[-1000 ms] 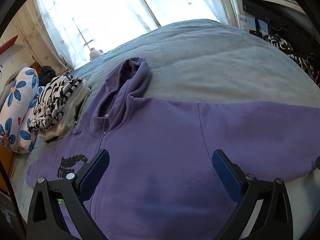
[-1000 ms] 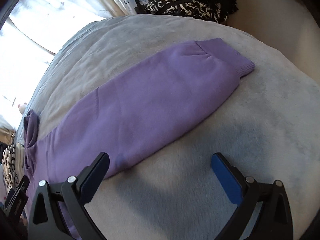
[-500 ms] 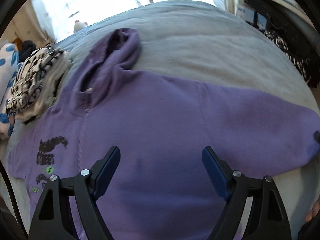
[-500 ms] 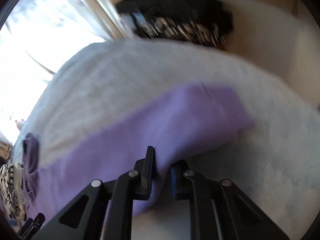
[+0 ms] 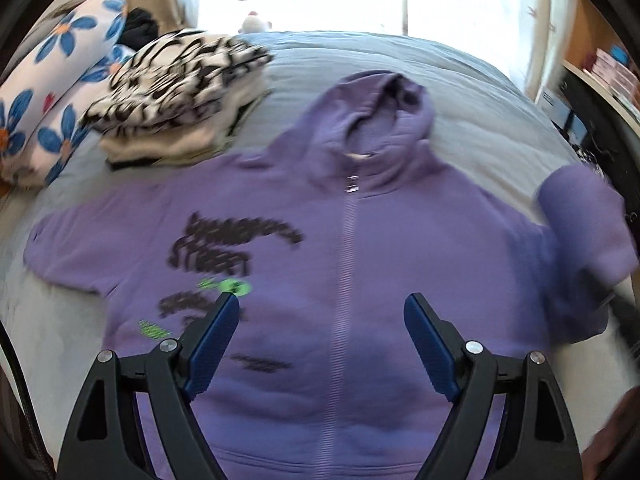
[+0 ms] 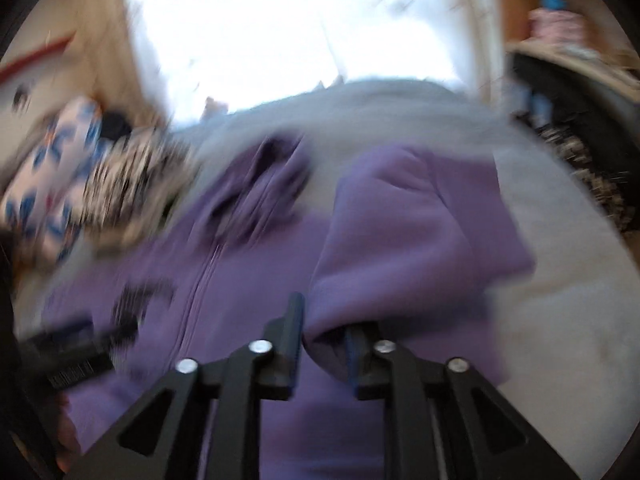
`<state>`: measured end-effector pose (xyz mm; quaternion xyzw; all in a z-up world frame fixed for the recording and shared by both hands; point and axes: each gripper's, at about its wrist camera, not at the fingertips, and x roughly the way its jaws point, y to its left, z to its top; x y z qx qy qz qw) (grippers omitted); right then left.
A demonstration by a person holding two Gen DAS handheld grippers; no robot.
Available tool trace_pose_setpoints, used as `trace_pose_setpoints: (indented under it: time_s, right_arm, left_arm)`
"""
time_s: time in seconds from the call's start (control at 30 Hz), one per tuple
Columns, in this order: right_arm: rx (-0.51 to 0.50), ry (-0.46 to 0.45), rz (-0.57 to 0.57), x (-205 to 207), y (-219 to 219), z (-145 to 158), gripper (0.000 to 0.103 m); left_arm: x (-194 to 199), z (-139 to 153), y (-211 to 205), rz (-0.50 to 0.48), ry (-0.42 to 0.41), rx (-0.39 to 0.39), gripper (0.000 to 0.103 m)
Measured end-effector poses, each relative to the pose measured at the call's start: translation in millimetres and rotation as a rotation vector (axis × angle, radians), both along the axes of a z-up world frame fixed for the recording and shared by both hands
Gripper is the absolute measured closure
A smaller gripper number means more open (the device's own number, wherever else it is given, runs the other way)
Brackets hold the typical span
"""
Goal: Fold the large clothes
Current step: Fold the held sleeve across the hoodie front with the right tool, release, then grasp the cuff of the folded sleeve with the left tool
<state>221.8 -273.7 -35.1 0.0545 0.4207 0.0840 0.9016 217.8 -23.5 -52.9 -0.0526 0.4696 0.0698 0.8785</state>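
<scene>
Folding a purple hoodie (image 5: pixel 360 272) spread on the grey bed (image 5: pixel 472 120).
Right hand-held gripper (image 6: pixel 322 344) pinches the hoodie's sleeve (image 6: pixel 408 240), jaws narrow and just eased slightly, fabric between them; left hand-held gripper (image 5: pixel 320 340) hangs wide and empty above the hoodie's front, zipper (image 5: pixel 346 264) running between its fingers.

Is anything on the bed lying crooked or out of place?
Only the hoodie's sleeve: the right claw is pinching it and has lifted it over the body, mid-fold. The folded pile looks tidy.
</scene>
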Motion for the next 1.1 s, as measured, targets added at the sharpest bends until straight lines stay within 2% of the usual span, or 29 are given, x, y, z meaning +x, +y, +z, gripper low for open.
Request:
trace_pose_setpoints:
  time_s: [0.03,0.1,0.2,0.3,0.37,0.47,0.63,0.73,0.9,1.03,1.07,1.1]
  right_arm:
    - [-0.013,0.055,0.031,-1,15,-17,0.066]
    - [-0.059,0.152,0.067,-5,40,-50,0.065]
    - [-0.068,0.219,0.088,-21,57,-71,0.065]
    - [-0.034,0.221,0.079,-38,54,-70,0.065]
    - [-0.007,0.217,0.065,-40,52,-64,0.064]
    - [0.027,0.201,0.021,-47,40,-55,0.064]
    - [0.098,0.197,-0.039,-60,22,-54,0.064]
    - [0.138,0.21,-0.058,-64,16,-59,0.064]
    - [0.145,0.225,-0.062,-67,14,-67,0.064]
    - [0.16,0.233,-0.07,-69,8,-71,0.064]
    - [0.16,0.233,-0.071,-69,7,-71,0.064]
    - [0.159,0.234,-0.073,-69,6,-72,0.064]
  left_arm:
    - [-3,-4,9,0.015,0.002,0.001,0.02]
    - [-9,-14,25,0.041,0.013,-0.003,0.02]
    - [-15,-25,35,0.034,0.033,-0.057,0.02]
    - [-18,-31,33,0.001,0.03,-0.108,0.02]
    - [-15,-37,27,-0.038,0.067,-0.143,0.02]
    - [-8,-49,20,-0.116,0.156,-0.259,0.02]
    - [0,-64,12,-0.147,0.21,-0.393,0.02]
    - [9,-70,7,-0.161,0.223,-0.453,0.02]
    - [31,-82,-5,-0.145,0.233,-0.501,0.02]
    - [49,-92,-14,-0.135,0.201,-0.551,0.02]
    - [52,-93,-16,-0.137,0.198,-0.56,0.023]
    - [56,-96,-18,-0.135,0.201,-0.574,0.032]
